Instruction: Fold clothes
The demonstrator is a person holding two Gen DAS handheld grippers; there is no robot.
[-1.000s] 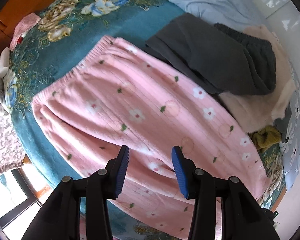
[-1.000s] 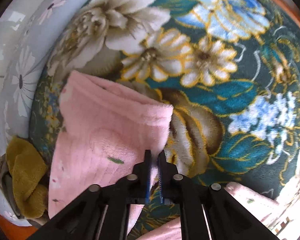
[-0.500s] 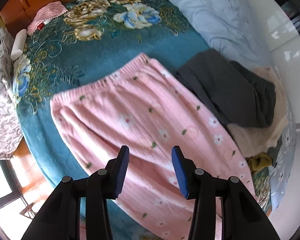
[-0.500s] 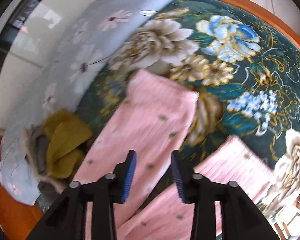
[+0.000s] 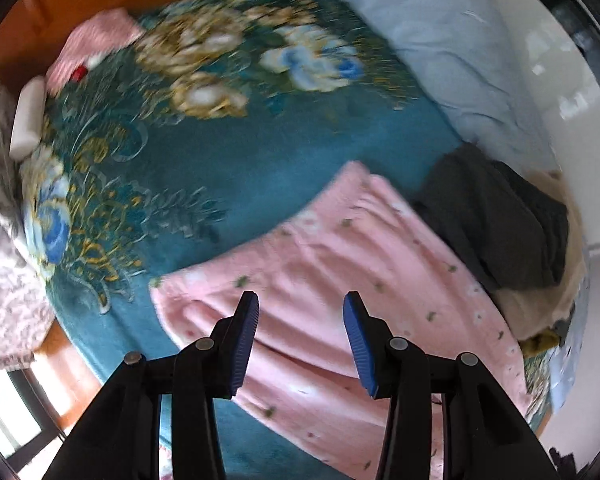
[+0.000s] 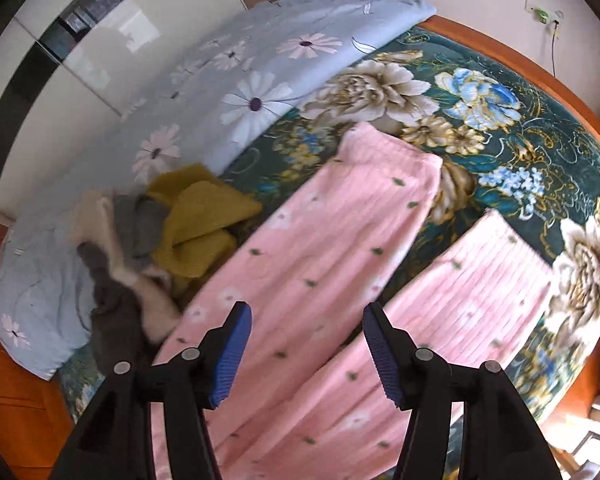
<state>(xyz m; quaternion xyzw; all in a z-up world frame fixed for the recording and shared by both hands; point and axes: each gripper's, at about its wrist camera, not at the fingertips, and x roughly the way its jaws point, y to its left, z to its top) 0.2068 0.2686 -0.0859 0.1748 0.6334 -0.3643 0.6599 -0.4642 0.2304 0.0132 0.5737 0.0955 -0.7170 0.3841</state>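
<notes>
Pink fleece trousers with small flowers lie spread flat on the teal floral bed cover. The left wrist view shows their waistband end (image 5: 340,256); the right wrist view shows both legs (image 6: 332,256) stretching away to the cuffs. My left gripper (image 5: 300,340) is open and empty, held above the waist part. My right gripper (image 6: 308,352) is open and empty, held well above the legs, near the gap between them.
A pile of dark grey (image 5: 496,220), cream and mustard-yellow (image 6: 196,216) clothes lies beside the trousers. A pale blue daisy quilt (image 6: 260,80) lies along the wall side. A pink cloth (image 5: 96,48) and a white object (image 5: 28,116) lie near the wooden bed edge (image 6: 540,68).
My right gripper let go of the trouser cuff, opened and pulled up and back from it. My left gripper stayed open and drew back, so more of the bed shows.
</notes>
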